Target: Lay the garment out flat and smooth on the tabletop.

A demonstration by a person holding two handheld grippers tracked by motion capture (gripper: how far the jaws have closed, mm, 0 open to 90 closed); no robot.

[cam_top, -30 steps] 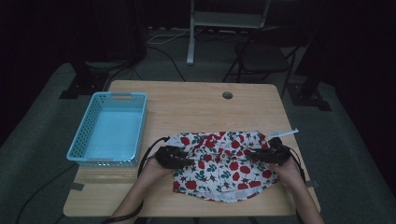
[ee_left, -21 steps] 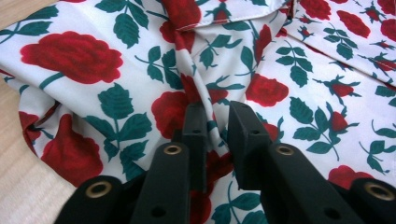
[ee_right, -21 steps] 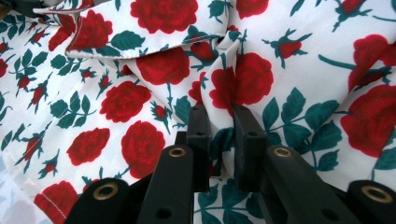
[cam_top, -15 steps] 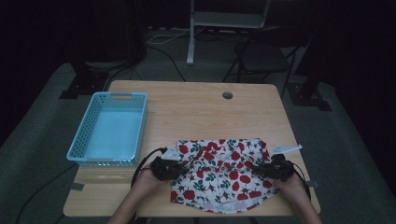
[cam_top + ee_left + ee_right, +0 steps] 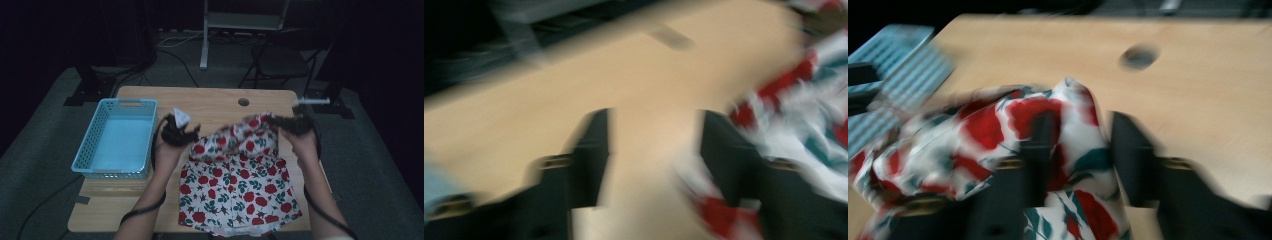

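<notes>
Lifting over the table (image 5: 215,102), both grippers have just been opening. Left gripper (image 5: 654,145) gapes, cloth (image 5: 235,185) draped over one jaw; right gripper (image 5: 1080,150) loosely straddles a fold.

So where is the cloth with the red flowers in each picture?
High view: the flowered cloth lies on the near right part of the table, its far edge lifted.
Left gripper view: it is along the right edge, blurred.
Right gripper view: it fills the lower left and middle.
Shared landmark: the round hole in the table, far from the person in the high view, a dark smudge up top in the left gripper view and upper right in the right gripper view.
</notes>
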